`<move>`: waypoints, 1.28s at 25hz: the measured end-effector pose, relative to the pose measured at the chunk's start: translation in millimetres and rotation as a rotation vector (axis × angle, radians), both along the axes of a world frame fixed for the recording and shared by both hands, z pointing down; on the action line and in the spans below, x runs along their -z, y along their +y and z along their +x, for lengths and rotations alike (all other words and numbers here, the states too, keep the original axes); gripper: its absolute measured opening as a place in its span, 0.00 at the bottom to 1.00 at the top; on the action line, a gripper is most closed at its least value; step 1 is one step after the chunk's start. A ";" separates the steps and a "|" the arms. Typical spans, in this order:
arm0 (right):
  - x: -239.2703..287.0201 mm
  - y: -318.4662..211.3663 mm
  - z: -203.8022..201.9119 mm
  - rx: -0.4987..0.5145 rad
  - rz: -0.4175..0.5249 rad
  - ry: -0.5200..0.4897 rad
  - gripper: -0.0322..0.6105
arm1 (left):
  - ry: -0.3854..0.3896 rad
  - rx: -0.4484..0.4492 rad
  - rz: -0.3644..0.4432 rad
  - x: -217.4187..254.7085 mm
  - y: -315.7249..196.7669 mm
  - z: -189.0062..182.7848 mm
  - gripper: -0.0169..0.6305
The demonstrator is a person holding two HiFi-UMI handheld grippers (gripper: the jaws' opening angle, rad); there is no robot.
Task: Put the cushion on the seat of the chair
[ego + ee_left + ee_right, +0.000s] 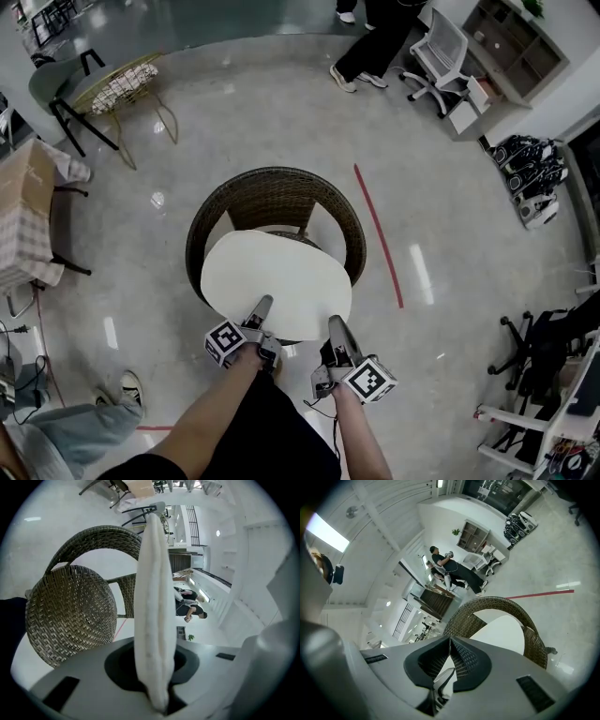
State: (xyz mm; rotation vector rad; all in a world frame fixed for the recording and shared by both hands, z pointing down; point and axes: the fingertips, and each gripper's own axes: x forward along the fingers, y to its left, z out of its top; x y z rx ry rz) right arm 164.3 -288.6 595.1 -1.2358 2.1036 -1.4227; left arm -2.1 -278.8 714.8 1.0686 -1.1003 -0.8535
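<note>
You have one cushion (277, 277), one wicker chair (272, 192) and two grippers in play, all at the centre of the head view. The white oval cushion lies flat over the chair's seat, its far edge inside the curve of the woven backrest; whether it touches the seat I cannot tell. Your left gripper (261, 309) pinches the cushion's near edge, and in the left gripper view that edge stands squeezed between the two jaws. Your right gripper (336, 328) bites the near edge further right; its view shows the jaw tips meeting, with a sliver of white cushion caught between them lower down. Around you stand two office chairs, a white one (441, 52) at the upper right and a black one (525, 342) at the right edge, and one long red tape line (378, 234) runs right of the wicker chair. One wire basket (117, 84) on thin legs at the upper left holds something patterned light and dark.
</note>
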 end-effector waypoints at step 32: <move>-113.9 -11.4 17.9 -0.071 -0.120 0.061 0.04 | 0.049 0.101 -0.153 -157.5 -20.4 9.8 0.15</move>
